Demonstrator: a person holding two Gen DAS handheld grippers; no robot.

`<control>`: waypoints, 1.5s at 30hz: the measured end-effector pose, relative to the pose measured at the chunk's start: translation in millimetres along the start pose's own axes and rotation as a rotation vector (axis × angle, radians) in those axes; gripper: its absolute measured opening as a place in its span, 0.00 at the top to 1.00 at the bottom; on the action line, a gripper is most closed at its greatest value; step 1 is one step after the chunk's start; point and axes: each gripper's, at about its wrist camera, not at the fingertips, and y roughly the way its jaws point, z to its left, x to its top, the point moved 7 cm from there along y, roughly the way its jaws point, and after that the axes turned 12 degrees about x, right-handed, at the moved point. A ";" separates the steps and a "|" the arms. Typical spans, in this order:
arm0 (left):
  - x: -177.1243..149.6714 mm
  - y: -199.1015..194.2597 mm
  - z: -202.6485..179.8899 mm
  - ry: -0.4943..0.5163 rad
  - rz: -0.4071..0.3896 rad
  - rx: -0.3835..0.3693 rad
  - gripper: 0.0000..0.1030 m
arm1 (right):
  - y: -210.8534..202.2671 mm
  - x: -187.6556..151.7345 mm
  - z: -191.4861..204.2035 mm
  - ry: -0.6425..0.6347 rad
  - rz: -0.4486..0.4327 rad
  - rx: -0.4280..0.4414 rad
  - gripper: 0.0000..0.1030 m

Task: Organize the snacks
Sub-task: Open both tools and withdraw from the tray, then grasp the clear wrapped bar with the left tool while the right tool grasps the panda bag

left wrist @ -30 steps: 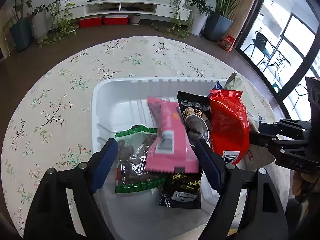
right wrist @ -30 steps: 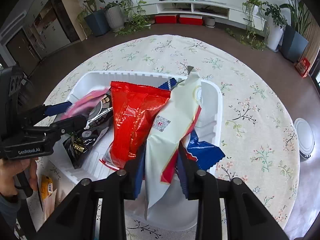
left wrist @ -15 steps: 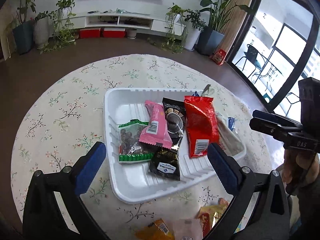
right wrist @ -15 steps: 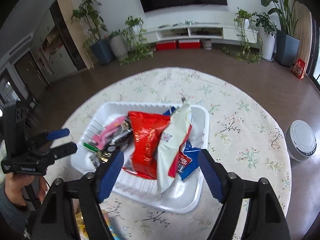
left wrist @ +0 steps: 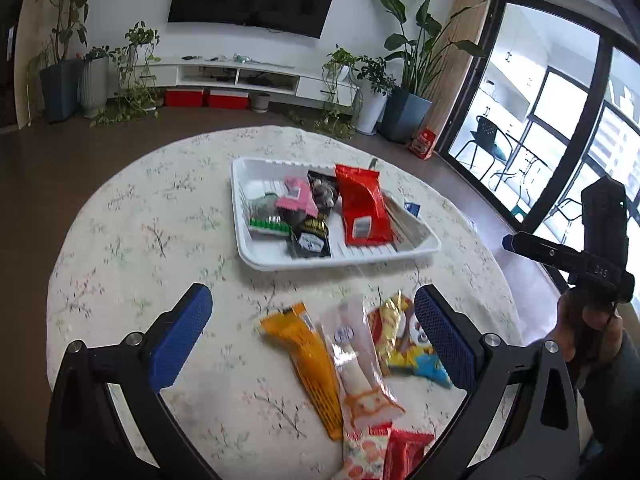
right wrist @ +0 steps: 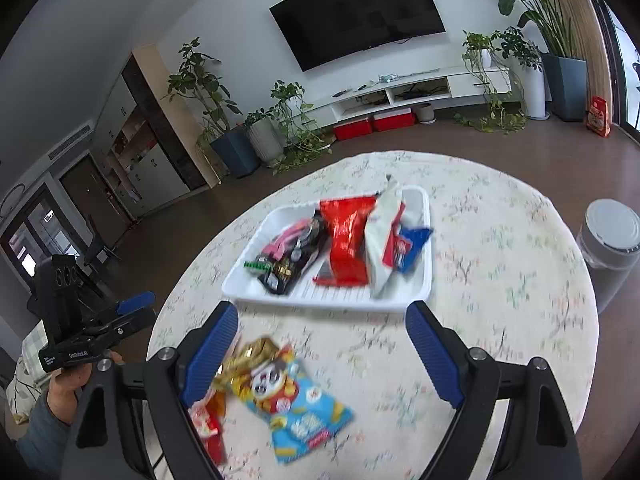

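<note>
A white tray (left wrist: 400,254) on the round table holds a red bag (left wrist: 362,208), a pink packet (left wrist: 298,198), a black packet (left wrist: 310,238) and a green packet (left wrist: 266,222). In the right wrist view the tray (right wrist: 328,304) also shows a white bag (right wrist: 382,236) and a blue packet (right wrist: 412,244). My left gripper (left wrist: 312,294) hangs open above loose snacks: an orange packet (left wrist: 312,360), a clear packet (left wrist: 358,356) and a yellow-blue bag (left wrist: 404,344). My right gripper (right wrist: 322,312) is short of the tray, its jaws still opening, nothing between them.
The flowered tablecloth (left wrist: 160,240) covers the table to its edge. Red packets (left wrist: 404,454) lie at the near rim. A grey bin with a white lid (right wrist: 612,240) stands on the floor to the right. A hand (right wrist: 68,384) holds the left gripper (right wrist: 140,308) at the table's left edge.
Both grippers pulled back and up from the tray. The right one let go of the white bag and opened; the left one opened wider off the pink packet. Loose snacks came into view.
</note>
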 end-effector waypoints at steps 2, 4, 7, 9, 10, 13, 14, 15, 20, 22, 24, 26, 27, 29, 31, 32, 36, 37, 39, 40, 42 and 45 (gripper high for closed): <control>-21.7 -9.3 -0.6 -0.009 0.025 0.007 0.00 | -4.9 -17.7 4.8 0.008 0.003 0.003 0.14; -41.3 -16.8 1.4 -0.029 0.049 0.007 0.00 | -8.7 -34.6 9.8 0.005 0.014 -0.004 0.14; -72.2 -21.1 -1.7 -0.025 0.112 0.010 0.00 | -12.5 -58.7 15.8 0.000 0.031 -0.015 0.14; -90.4 -19.9 -5.2 -0.023 0.171 0.019 0.00 | -15.7 -73.4 19.1 0.013 0.046 -0.007 0.14; -101.3 -20.4 -9.4 -0.016 0.202 0.012 0.01 | -16.7 -79.8 21.1 0.018 0.050 -0.008 0.14; -121.9 -22.9 -24.2 0.033 0.229 0.008 0.01 | -15.8 -95.8 26.5 0.007 0.071 -0.014 0.14; -126.0 -23.0 -28.4 0.054 0.230 0.008 0.01 | -14.8 -98.9 28.3 -0.006 0.074 -0.020 0.14; -128.3 -22.0 -32.0 0.068 0.234 0.007 0.01 | -13.8 -101.1 29.6 -0.015 0.077 -0.021 0.14; -106.0 -24.5 -38.0 0.059 0.191 0.005 0.02 | -14.7 -105.4 30.8 -0.026 0.067 -0.026 0.14; -90.1 -20.0 -44.7 0.089 0.180 0.014 0.02 | -14.3 -103.0 30.5 -0.039 0.060 -0.049 0.16; -76.8 -12.4 -51.9 0.125 0.180 0.027 0.11 | -12.6 -99.4 29.3 -0.047 0.061 -0.068 0.22; -66.9 -2.3 -59.3 0.155 0.193 0.040 0.13 | -8.5 -96.1 27.4 -0.049 0.082 -0.085 0.26; -62.3 2.9 -63.5 0.172 0.197 0.042 0.13 | -6.4 -94.9 26.8 -0.054 0.093 -0.092 0.28; -57.6 14.2 -71.0 0.215 0.212 0.047 0.15 | -0.8 -94.1 26.4 -0.074 0.127 -0.110 0.31; -53.6 27.1 -74.9 0.241 0.237 0.038 0.34 | 2.5 -95.0 26.3 -0.087 0.148 -0.115 0.31; -52.5 33.5 -75.6 0.252 0.250 0.036 0.38 | 3.9 -95.3 25.1 -0.088 0.154 -0.116 0.31; -50.6 55.4 -69.1 0.305 0.290 0.069 0.45 | 7.6 -98.2 17.9 -0.067 0.166 -0.111 0.31; -50.4 58.7 -67.3 0.316 0.296 0.073 0.45 | 8.5 -99.2 16.9 -0.062 0.169 -0.110 0.31; -50.0 62.3 -62.9 0.316 0.303 0.073 0.48 | 10.7 -101.0 14.4 -0.054 0.174 -0.109 0.32; -50.5 63.6 -60.7 0.312 0.306 0.071 0.52 | 11.7 -101.3 13.8 -0.053 0.176 -0.108 0.32; -53.2 64.1 -56.5 0.301 0.311 0.066 0.54 | 12.7 -101.4 15.0 -0.060 0.178 -0.101 0.32; -58.9 63.6 -51.9 0.300 0.322 0.072 0.59 | 15.0 -102.9 15.7 -0.068 0.189 -0.102 0.32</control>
